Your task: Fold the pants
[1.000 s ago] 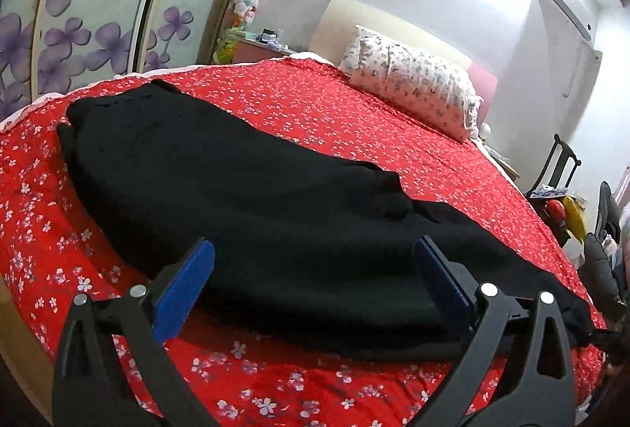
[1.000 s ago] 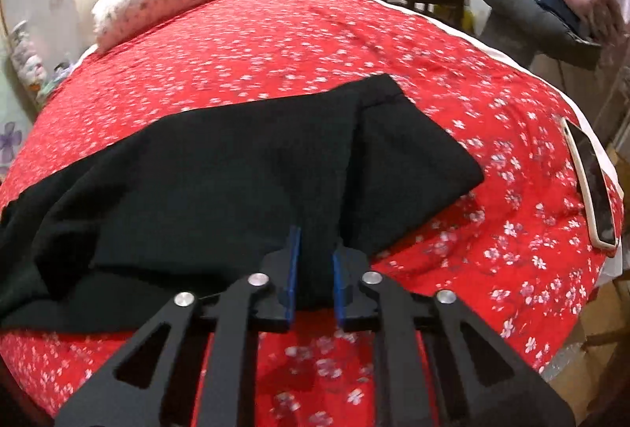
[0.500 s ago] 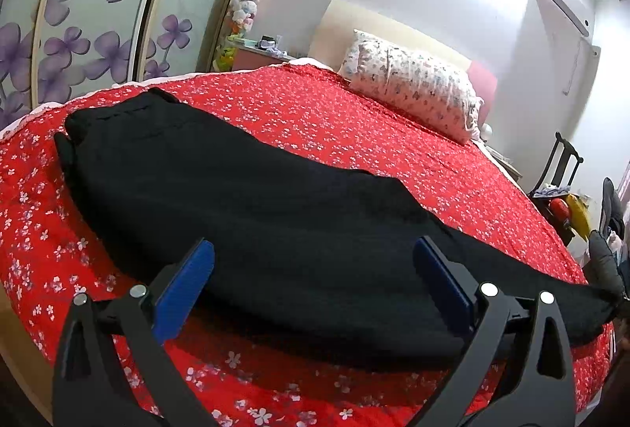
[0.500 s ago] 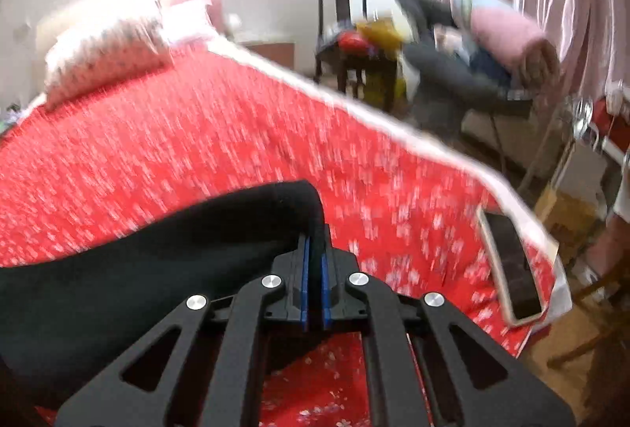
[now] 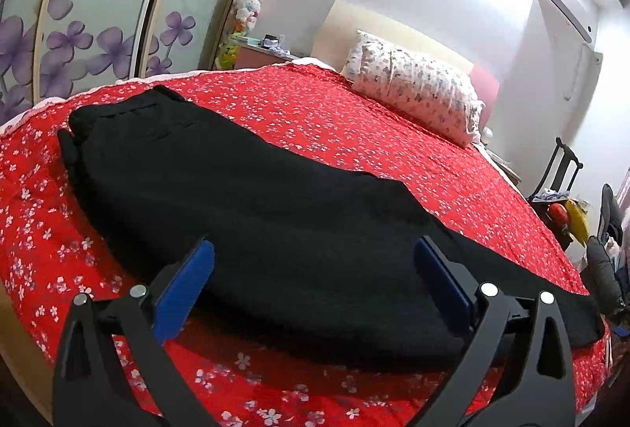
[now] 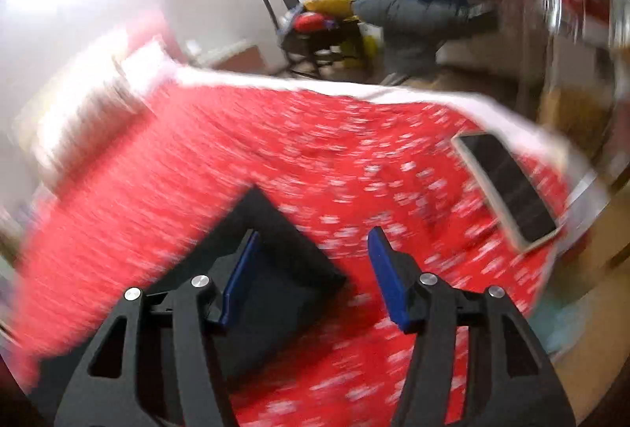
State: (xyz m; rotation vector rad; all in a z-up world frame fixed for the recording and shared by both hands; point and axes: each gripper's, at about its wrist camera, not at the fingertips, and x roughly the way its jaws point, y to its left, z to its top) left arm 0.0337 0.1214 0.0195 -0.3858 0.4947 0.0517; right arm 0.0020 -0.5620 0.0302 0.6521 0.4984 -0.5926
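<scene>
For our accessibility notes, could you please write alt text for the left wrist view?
Black pants lie flat along a red floral bedspread, with the open left gripper hovering at their near edge. A floral pillow sits beyond.

I see the bed (image 5: 354, 120), red floral cover, carrying black pants (image 5: 256, 214) laid lengthwise, a pillow (image 5: 417, 92) at the head and a phone (image 6: 508, 187) near its edge.

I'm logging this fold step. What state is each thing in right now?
black pants: lying flat along the bed, legs together, not gripped.
left gripper: open, above the pants.
right gripper: open, by the leg end.
phone: screen dark, flat near the bed's edge.
floral pillow: lying at the headboard.
</scene>
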